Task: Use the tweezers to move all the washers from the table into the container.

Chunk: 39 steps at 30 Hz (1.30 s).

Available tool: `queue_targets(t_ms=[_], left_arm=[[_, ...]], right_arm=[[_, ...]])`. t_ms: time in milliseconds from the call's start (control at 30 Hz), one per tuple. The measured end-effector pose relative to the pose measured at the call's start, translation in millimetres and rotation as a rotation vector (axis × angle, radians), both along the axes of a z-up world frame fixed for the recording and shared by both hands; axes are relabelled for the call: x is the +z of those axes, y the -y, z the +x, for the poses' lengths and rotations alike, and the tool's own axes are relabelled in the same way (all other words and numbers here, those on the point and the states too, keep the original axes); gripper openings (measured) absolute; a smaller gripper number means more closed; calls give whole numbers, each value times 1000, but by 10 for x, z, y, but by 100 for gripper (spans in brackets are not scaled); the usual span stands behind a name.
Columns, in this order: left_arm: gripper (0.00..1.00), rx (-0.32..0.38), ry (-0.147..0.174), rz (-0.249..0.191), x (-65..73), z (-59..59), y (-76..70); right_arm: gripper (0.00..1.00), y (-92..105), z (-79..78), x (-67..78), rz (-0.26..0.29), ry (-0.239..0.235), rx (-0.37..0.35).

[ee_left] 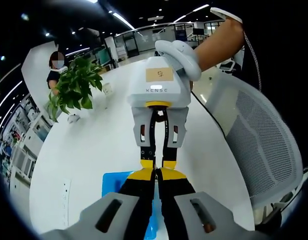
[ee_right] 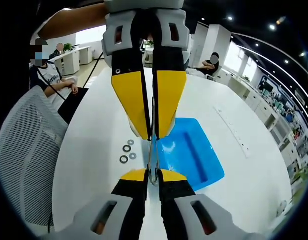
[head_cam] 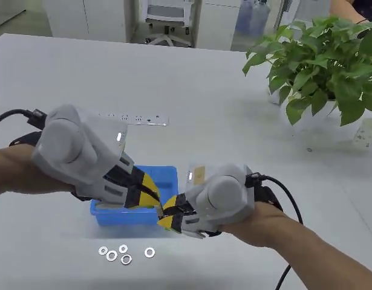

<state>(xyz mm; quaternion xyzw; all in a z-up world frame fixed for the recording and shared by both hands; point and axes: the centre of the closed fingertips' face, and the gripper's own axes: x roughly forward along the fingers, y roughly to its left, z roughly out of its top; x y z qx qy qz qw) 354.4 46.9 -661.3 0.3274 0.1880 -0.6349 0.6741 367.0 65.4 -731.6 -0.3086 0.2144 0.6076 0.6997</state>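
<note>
Thin metal tweezers (ee_right: 152,160) run between the two grippers' tips, which meet nose to nose over the near edge of the blue container (head_cam: 163,176). My left gripper (head_cam: 156,198) comes in from the left, its yellow jaws pressed together on the tweezers' far end. My right gripper (head_cam: 164,214) faces it from the right, shut on the near end. Several silver washers (head_cam: 123,254) lie on the white table in front of the container, close to each other. In the right gripper view the washers (ee_right: 127,152) sit left of the container (ee_right: 191,155).
A white power strip (head_cam: 134,118) lies behind the container. A potted plant (head_cam: 322,66) stands at the right rear. A mesh office chair (ee_left: 259,130) stands by the table's edge. Cables trail from both grippers.
</note>
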Motion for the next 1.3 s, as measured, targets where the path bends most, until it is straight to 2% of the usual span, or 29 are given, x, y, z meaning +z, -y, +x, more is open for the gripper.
queue_targets(t_ms=[433,667,900,1033,1300], left_arm=[[6,16,31,9,69,317,-89],[6,20,38,24,36,505,-146],[6,22,30,36,-55,650,-164],[6,23,15,43,-137,725,-182],[6,31,-17,57,-295,805,-224]], right_arm=[[10,-94,328,78,18,14,1],[10,-160,520,49,27,22,7],[10,-195,671,-52,21,12,8],[10,-211,731,-127,16,-3,5],[10,-252,785,-286,3,-40,9]])
